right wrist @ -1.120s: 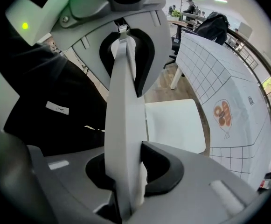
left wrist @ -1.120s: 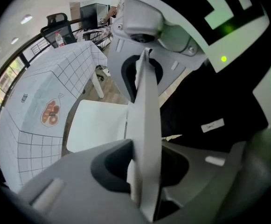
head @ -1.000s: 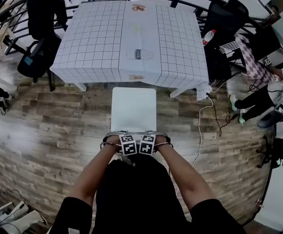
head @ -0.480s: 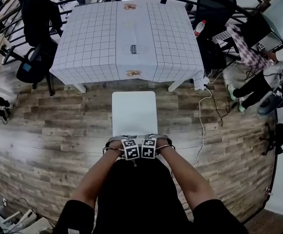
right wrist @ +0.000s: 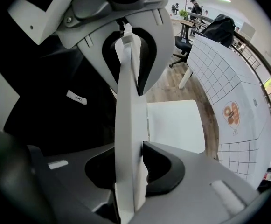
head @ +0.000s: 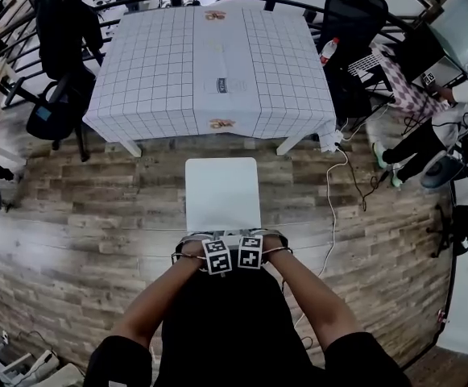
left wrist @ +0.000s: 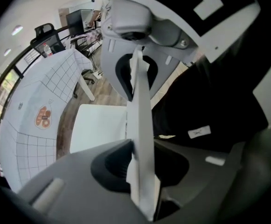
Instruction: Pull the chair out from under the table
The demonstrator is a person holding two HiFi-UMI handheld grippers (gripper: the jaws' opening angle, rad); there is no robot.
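Chair (head: 222, 193) in front of table (head: 153, 71), apart, office chair (head: 55, 107) left of table

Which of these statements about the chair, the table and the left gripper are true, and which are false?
1. The white chair stands fully clear of the table, with floor between them. True.
2. The left gripper is empty. False: its jaws are shut on the chair's backrest.
3. The table carries a plain black cloth. False: the cloth is white with a grid.
4. The floor is of wooden planks. True.
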